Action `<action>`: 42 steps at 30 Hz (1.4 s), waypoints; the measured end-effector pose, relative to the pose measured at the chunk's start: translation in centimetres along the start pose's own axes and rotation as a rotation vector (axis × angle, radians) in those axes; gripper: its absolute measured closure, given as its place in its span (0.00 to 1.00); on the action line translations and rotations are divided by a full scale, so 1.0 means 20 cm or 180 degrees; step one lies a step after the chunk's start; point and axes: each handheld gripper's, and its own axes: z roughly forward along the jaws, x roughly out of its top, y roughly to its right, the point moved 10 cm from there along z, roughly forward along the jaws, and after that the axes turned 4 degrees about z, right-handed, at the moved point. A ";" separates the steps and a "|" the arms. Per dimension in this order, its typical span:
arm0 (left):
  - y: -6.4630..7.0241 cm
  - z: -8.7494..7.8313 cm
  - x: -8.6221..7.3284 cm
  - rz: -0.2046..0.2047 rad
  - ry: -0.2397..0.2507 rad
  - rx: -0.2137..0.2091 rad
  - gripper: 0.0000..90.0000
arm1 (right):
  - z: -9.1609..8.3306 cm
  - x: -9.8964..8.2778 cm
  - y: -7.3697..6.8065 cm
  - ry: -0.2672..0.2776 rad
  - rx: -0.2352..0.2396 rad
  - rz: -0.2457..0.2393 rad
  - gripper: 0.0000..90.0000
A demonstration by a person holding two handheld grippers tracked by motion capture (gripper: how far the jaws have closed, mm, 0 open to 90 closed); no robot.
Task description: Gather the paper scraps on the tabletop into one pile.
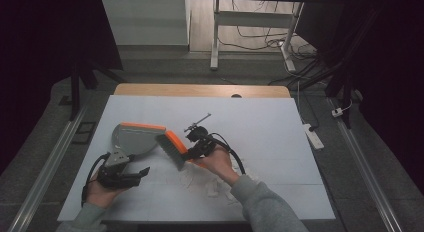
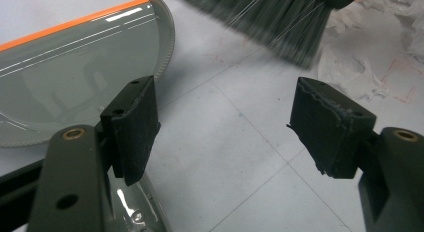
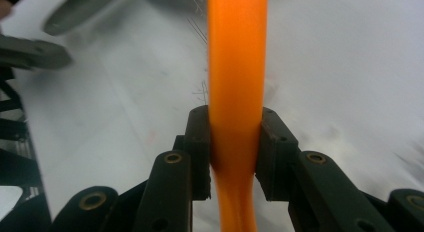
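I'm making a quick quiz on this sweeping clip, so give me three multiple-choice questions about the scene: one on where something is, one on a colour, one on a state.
1. Where does the dustpan lie?
A. left of the brush
B. right of the paper scraps
C. on the floor

2. What colour is the brush handle?
A. blue
B. orange
C. green

3. How is the left gripper?
A. shut on the dustpan
B. shut on the brush
C. open, holding nothing

Answers:
1 A, the high view shows it left of the brush.
2 B, orange between the right gripper's jaws.
3 C, its jaws stand apart over bare table.
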 end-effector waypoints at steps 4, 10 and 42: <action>0.00 0.01 0.00 0.0009 -0.0010 -0.0007 0.31 | -0.10 -0.09 0.13 0.0025 -0.0139 0.0171 0.79; 0.01 0.01 0.01 0.0023 -0.0020 -0.0008 0.31 | -0.29 -0.08 0.14 0.0300 -0.0143 0.0151 0.79; -0.04 -0.02 -0.01 -0.0057 0.0007 0.0065 0.31 | -0.17 -0.23 0.01 -0.0141 -0.0226 -0.0156 0.79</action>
